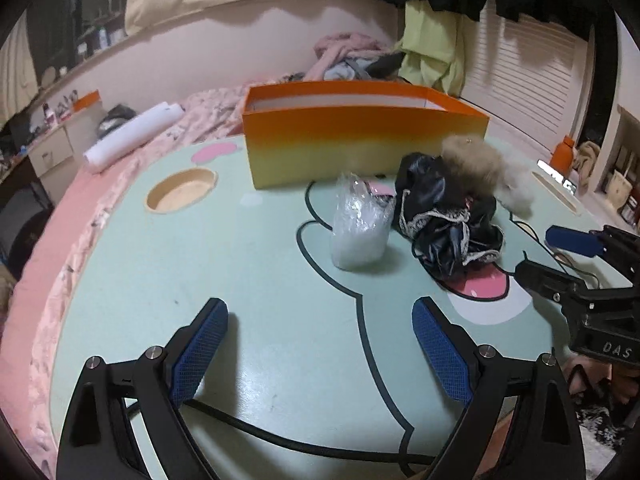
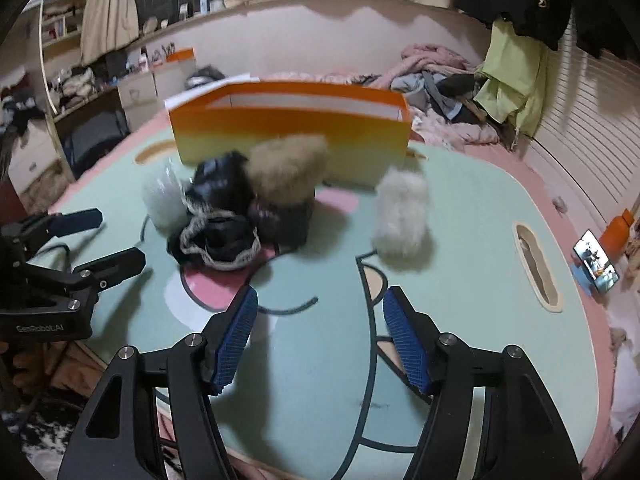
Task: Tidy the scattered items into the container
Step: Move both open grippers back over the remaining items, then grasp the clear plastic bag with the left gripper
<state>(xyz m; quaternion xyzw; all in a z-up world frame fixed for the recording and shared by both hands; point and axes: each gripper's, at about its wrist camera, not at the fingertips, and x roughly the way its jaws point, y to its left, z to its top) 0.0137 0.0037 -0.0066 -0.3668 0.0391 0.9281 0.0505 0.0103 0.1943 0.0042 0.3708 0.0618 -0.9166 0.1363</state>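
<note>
An orange-and-yellow box point(image 1: 360, 140) stands open at the far side of the green table point(image 1: 260, 280); it also shows in the right wrist view point(image 2: 288, 128). In front of it lie a clear plastic bag point(image 1: 360, 228) point(image 2: 162, 200), a black lace-trimmed bundle point(image 1: 448, 220) point(image 2: 220, 220), a tan fur piece point(image 1: 476, 164) point(image 2: 286, 168) and a white fur piece point(image 1: 518, 184) point(image 2: 402, 216). My left gripper point(image 1: 320, 344) is open and empty, near the table's front. My right gripper point(image 2: 318, 336) is open and empty, short of the white fur. Each gripper shows in the other's view: the right one point(image 1: 536, 254), the left one point(image 2: 120, 240).
The table sits on a pink bed point(image 1: 52, 248) with cut-out holes point(image 1: 182, 190) point(image 2: 538, 268). A white paper roll point(image 1: 132, 136) lies far left. Piled clothes point(image 2: 440, 76) lie behind the box. A phone point(image 2: 596, 266) and orange bottle point(image 2: 618, 232) stand at right. A black cable point(image 1: 280, 440) crosses the table front.
</note>
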